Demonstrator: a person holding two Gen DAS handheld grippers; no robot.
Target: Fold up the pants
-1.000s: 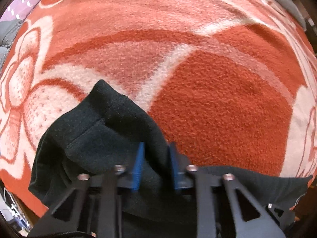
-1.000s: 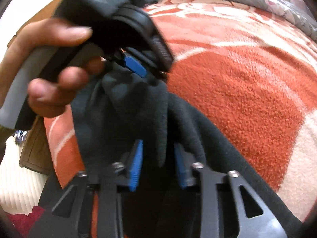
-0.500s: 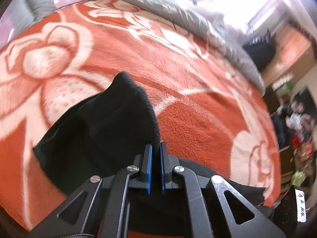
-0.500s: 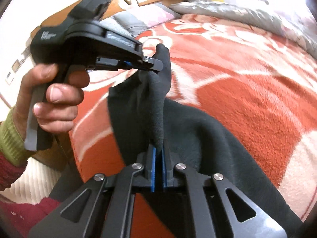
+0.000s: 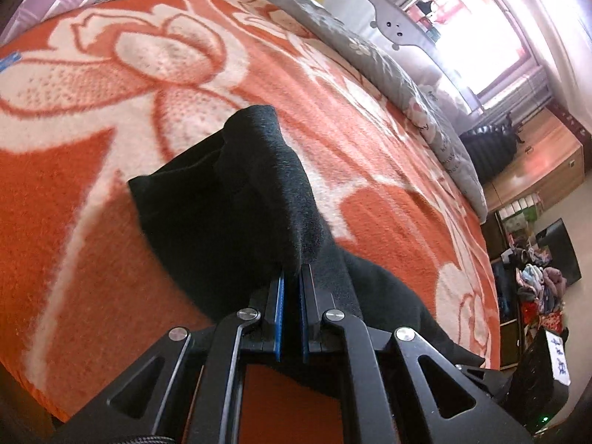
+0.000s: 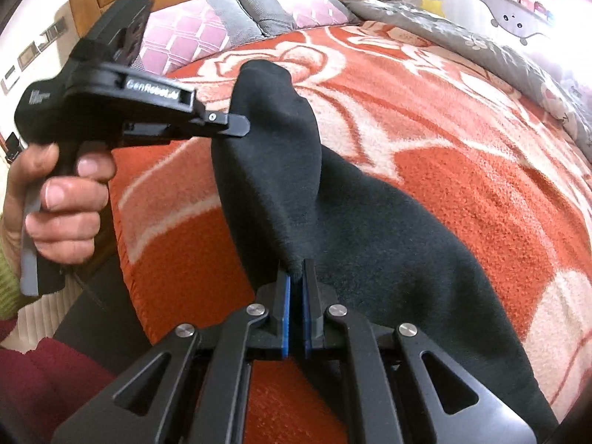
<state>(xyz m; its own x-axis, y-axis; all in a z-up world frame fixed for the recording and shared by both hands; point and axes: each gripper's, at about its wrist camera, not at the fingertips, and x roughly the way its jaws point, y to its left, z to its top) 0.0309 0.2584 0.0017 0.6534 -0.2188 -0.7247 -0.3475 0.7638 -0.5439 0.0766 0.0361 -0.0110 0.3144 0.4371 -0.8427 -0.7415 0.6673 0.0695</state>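
With my left gripper [image 5: 289, 277] and right gripper [image 6: 295, 275] both clenched on the pants [image 6: 370, 236] (lifted off the bed [image 6: 481, 170]), I judge the fold underway: next, carry this edge across.

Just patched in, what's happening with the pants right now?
A person holds a gripper in each hand over a bed with an orange floral blanket. Both the left gripper and the right gripper are shut on the black pants, each pinching a fold of the fabric and lifting it off the blanket. The rest of the pants trails down onto the bed. No finished fold is visible yet.
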